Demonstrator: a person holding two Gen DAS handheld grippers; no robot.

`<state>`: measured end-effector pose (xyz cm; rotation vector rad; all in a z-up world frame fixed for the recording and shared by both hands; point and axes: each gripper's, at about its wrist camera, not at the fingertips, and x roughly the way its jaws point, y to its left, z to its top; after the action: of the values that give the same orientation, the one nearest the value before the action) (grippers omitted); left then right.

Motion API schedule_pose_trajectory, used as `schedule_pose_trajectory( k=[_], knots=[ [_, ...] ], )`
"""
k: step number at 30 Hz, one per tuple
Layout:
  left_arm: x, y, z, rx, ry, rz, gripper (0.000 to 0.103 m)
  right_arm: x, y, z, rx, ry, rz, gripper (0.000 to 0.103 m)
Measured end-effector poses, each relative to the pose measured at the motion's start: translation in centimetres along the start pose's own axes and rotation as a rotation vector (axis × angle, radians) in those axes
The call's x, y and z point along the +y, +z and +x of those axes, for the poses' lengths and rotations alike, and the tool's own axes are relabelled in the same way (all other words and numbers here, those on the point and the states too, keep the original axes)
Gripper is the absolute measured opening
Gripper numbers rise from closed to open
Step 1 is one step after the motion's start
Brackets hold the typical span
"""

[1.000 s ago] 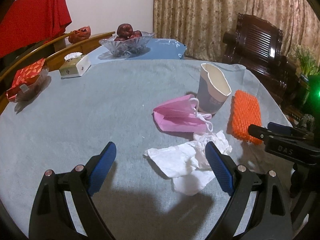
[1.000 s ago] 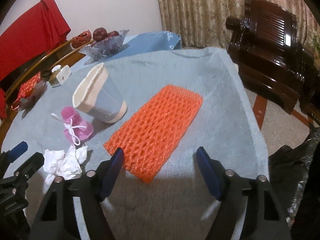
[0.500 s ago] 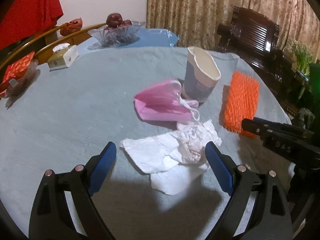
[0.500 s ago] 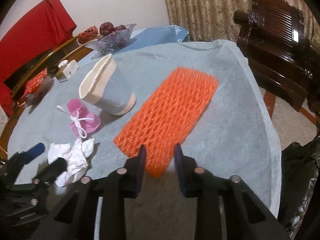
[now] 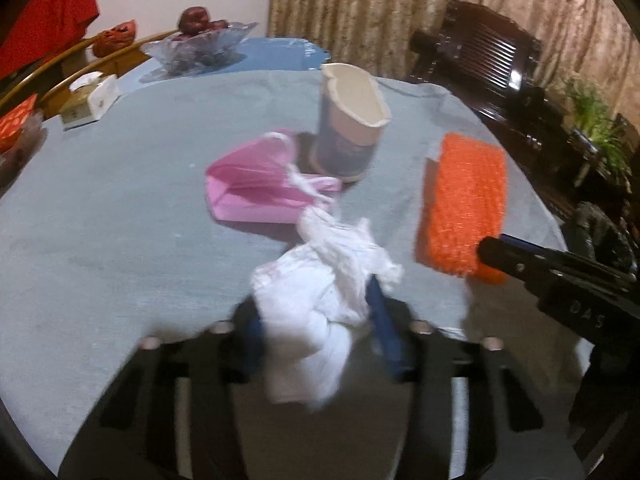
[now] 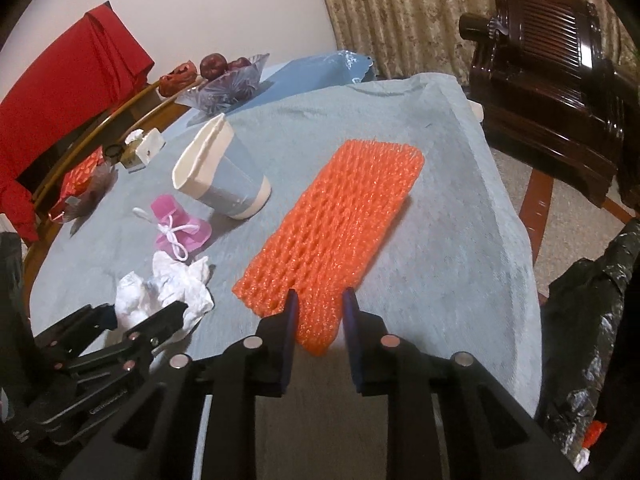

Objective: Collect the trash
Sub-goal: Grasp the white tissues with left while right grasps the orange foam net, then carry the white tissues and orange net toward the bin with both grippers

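Note:
My left gripper (image 5: 316, 320) is closing on a crumpled white tissue (image 5: 320, 272), which bunches up between its blue pads on the grey-blue tablecloth (image 5: 120, 240). My right gripper (image 6: 319, 308) is shut on the near end of an orange foam net (image 6: 344, 216), which lies flat on the cloth. In the right wrist view the left gripper (image 6: 144, 310) holds the tissue (image 6: 172, 280) at the lower left. A pink face mask (image 5: 256, 184) and a dented paper cup (image 5: 348, 132) stand just beyond the tissue.
A black trash bag (image 6: 588, 320) hangs off the table's right edge. A dark wooden chair (image 6: 552, 72) stands behind it. At the far left of the table are a glass fruit bowl (image 5: 200, 44), a small tissue box (image 5: 90, 100) and a red packet (image 5: 16, 120).
My left gripper moved forward over the tissue and its jaws closed in on it. My right gripper's jaws closed onto the near end of the orange net.

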<state>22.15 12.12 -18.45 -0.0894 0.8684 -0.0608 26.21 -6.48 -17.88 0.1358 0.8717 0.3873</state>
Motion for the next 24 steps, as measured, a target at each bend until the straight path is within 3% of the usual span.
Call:
schedule_pose_trajectory(
  k=[2,6,11,13,17,24],
  knots=[
    [-0.5,-0.1,-0.2,-0.001,-0.012,0.012,0.022,0.0,-0.1,-0.3,-0.002,-0.001,0.003,0.022],
    [-0.7,0.0,-0.6,-0.004,-0.026,-0.001,0.018,-0.1,0.0,-1.2,-0.017,-0.003,0.003,0.022],
    [-0.6,0.2,-1.9,-0.023,-0.046,-0.02,0.017,-0.2,-0.1,-2.6,-0.039,0.004,0.003,0.022],
    [-0.8,0.3,-2.8,-0.038,-0.052,-0.021,0.017,-0.1,-0.3,-3.0,-0.04,0.014,-0.006,0.015],
    [-1.1,0.1,-4.3,-0.062,-0.057,-0.018,0.017,0.1,-0.6,-4.0,-0.045,0.024,-0.017,0.012],
    [-1.5,-0.4,-5.5,-0.069,-0.052,-0.007,0.017,0.3,-1.1,-4.4,-0.036,0.031,-0.013,0.012]
  ],
)
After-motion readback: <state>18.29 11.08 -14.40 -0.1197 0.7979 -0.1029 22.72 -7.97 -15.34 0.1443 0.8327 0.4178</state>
